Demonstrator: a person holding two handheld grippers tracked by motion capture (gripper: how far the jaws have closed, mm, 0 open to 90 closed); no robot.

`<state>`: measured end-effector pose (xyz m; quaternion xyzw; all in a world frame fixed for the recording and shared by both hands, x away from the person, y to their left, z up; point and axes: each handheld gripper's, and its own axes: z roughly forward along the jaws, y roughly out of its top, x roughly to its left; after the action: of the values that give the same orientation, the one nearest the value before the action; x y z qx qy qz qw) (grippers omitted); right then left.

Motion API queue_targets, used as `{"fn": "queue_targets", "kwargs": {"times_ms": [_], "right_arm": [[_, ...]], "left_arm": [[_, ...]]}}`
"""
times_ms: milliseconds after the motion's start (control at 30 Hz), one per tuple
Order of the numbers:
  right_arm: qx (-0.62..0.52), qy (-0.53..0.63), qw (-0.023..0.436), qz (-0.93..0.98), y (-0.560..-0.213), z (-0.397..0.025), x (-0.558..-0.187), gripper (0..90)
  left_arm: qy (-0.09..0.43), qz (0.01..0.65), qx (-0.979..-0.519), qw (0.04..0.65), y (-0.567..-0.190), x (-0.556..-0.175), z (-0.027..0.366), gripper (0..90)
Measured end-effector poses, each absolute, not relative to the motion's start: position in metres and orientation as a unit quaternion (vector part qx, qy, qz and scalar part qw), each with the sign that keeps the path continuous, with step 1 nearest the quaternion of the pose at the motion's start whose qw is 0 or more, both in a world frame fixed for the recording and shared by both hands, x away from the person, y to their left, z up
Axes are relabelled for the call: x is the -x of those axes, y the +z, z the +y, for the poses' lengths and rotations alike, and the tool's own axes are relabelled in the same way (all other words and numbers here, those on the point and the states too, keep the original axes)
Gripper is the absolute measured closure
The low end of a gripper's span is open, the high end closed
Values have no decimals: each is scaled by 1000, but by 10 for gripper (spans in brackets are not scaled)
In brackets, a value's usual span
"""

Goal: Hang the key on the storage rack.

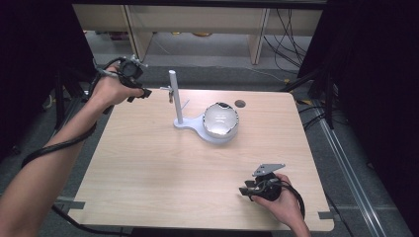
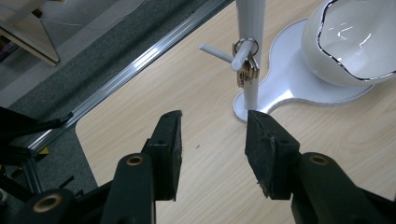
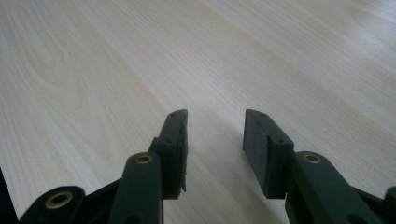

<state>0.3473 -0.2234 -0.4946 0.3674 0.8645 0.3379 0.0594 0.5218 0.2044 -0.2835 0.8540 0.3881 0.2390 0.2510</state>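
A white stand (image 1: 176,98) rises from a flat white base (image 1: 195,126) near the table's far middle. A bunch of keys (image 2: 246,67) hangs by its ring on a short peg of the stand (image 2: 252,28); the keys (image 1: 169,93) show on the post's left side in the high view. A white bowl with a dark rim (image 1: 221,120) rests on the base (image 2: 289,88). My left gripper (image 1: 143,92) is held above the table's far left corner, open and empty, its jaws (image 2: 212,140) pointing at the stand. My right gripper (image 1: 247,190) sits low at the near right, open over bare wood (image 3: 212,140).
The light wooden table (image 1: 163,173) has a small dark round hole (image 1: 240,103) behind the bowl. Black frame posts and cables stand at both sides. A metal rail (image 2: 140,65) runs along the floor beyond the table's left edge.
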Motion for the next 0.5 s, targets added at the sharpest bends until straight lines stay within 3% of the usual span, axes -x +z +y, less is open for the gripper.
{"fn": "queue_targets", "kwargs": {"times_ms": [500], "right_arm": [[-374, 336, 62, 862, -493, -225, -347, 607]], "left_arm": [[262, 382, -827, 319, -313, -476, 215, 436]]}}
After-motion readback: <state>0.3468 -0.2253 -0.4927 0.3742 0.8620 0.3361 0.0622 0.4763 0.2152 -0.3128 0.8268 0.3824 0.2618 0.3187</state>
